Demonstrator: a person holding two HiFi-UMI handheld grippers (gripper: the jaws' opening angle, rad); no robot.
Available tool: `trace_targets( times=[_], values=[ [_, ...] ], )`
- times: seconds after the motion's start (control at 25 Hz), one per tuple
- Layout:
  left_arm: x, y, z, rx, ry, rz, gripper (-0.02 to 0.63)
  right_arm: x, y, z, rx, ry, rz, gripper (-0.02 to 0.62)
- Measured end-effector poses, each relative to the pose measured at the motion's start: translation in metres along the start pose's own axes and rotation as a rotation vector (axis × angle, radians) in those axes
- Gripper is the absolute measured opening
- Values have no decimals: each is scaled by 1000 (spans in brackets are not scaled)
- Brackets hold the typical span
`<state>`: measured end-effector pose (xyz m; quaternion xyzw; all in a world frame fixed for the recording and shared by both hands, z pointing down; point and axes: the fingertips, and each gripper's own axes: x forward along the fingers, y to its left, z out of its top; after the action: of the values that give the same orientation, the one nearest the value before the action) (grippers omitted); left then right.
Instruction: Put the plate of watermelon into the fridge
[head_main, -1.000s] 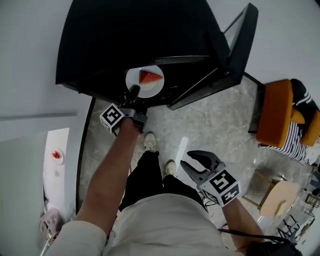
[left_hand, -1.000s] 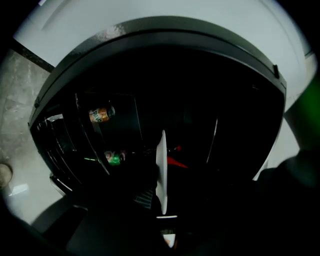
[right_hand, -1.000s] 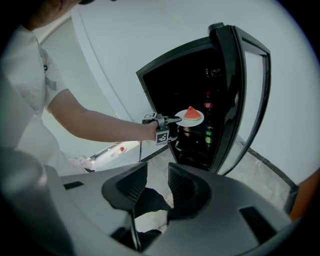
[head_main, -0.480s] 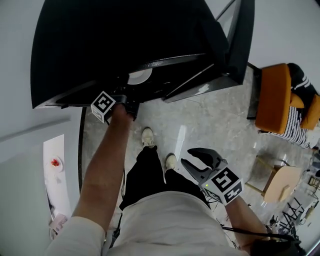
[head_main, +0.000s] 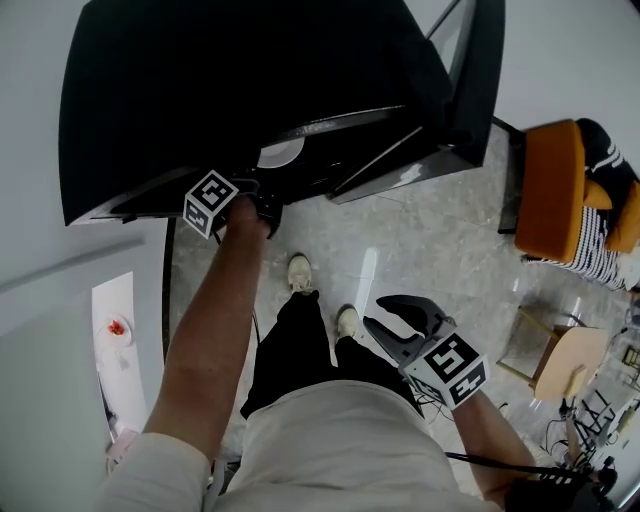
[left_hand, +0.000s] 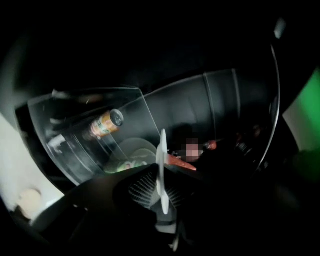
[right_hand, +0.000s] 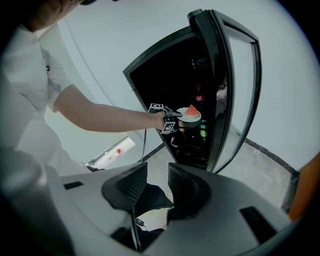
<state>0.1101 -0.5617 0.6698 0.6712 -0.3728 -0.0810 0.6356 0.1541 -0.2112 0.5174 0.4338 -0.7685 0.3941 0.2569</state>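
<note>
A white plate (left_hand: 161, 170) with a red watermelon slice (left_hand: 181, 162) is gripped by its rim, seen edge-on between the ribbed pads of my left gripper (left_hand: 159, 186). The plate (right_hand: 190, 117) is level inside the open black fridge (right_hand: 165, 75), over a shelf. From the head view only a sliver of the plate (head_main: 280, 153) shows under the fridge top (head_main: 250, 90), ahead of my left gripper (head_main: 262, 205). My right gripper (head_main: 395, 322) hangs low by my right thigh, open and empty; in its own view the right gripper (right_hand: 152, 185) also stands apart.
The glass fridge door (head_main: 475, 80) stands open to the right. A can (left_hand: 105, 124) lies on a clear shelf and bottles (right_hand: 203, 131) stand lower down. An orange chair (head_main: 555, 190) and a wooden stool (head_main: 560, 365) are at the right, a white table (head_main: 125, 370) at the left.
My left gripper has carried the plate forward into the fridge, so the fridge top now hides most of it. The right gripper has stayed put.
</note>
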Motion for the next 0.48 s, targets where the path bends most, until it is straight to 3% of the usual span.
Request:
trace_targets(
  times=[0.2,0.48],
  values=[
    [2,-1,-2,190,43,136,50,-1,-2,-1,10,-6,4,141],
    [4,5,-3,489,82,321,133,-4,-7,-2,22,-15,1,141]
  ],
)
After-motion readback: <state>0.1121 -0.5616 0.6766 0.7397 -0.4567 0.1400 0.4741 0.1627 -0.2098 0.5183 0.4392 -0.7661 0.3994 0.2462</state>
